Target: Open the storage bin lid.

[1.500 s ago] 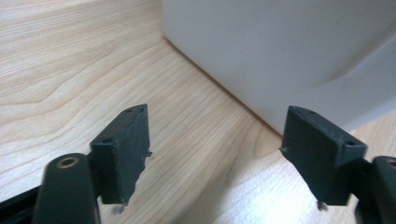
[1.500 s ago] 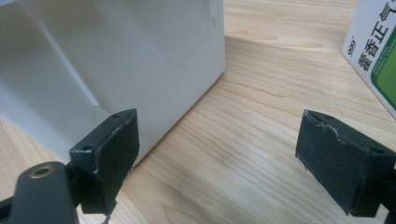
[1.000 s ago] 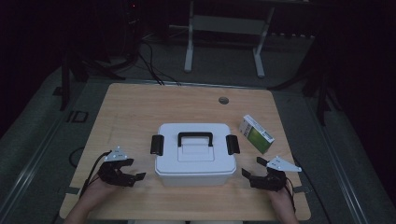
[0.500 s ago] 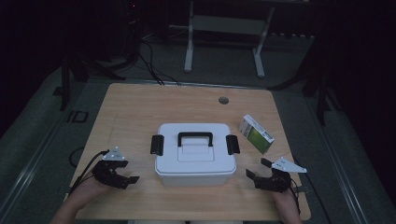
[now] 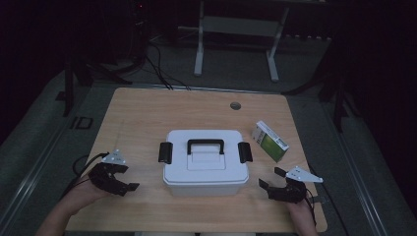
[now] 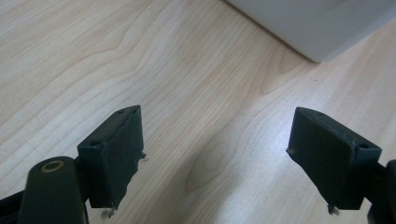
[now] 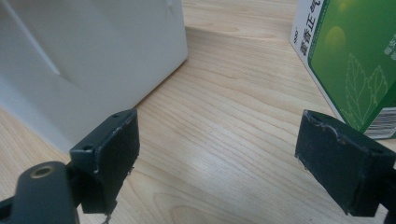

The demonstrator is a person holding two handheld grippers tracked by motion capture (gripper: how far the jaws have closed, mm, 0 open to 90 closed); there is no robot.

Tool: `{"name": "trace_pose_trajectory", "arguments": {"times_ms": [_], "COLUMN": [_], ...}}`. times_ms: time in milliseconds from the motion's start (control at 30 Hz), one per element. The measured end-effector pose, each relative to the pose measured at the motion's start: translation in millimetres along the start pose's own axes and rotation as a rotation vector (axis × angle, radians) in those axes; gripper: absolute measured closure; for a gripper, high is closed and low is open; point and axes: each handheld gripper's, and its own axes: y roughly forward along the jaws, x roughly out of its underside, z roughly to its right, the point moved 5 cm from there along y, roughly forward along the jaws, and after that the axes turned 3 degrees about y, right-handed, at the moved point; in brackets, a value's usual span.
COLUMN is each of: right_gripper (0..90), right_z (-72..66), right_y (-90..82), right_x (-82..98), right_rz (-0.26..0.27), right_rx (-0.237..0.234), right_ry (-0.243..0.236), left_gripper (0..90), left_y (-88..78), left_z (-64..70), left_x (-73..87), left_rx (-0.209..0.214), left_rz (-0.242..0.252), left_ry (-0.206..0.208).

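Both sets of jaws wide open, nothing between them. White box (image 5: 205, 162) sits mid-table, at 3 o'clock of left gripper (image 5: 129, 186), 9 o'clock of right gripper (image 5: 268, 184). Green carton (image 7: 355, 60) carries Chinese print I can't read.

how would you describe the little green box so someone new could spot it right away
Start at the wooden table and find the white lidded box with a black handle at its middle. Just beyond that box's right end, nearer the table's right edge, lies the small carton. It alone has a green face with a leaf design and white sides.
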Motion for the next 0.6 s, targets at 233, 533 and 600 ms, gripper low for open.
{"name": "trace_pose_trajectory", "arguments": {"times_ms": [233, 533, 600], "right_gripper": [13.4, 13.4, 13.4], "right_z": [0.0, 0.4, 0.5], "right_y": [0.0, -0.2, -0.2], "right_x": [0.4, 0.5, 0.3], "right_rz": [-0.001, 0.002, 0.004], "right_rx": [-0.002, -0.004, -0.007], "right_ry": [0.0, 0.008, 0.011], "left_gripper": [18.4, 18.4, 18.5], "left_y": [-10.3, -25.2, -29.5], "left_z": [4.3, 11.4, 12.9], "left_x": [-13.3, -32.3, -37.2], "left_rx": [0.015, 0.037, 0.033], "left_rz": [-0.03, -0.062, -0.072], "left_ry": [0.046, 0.093, 0.112]}}
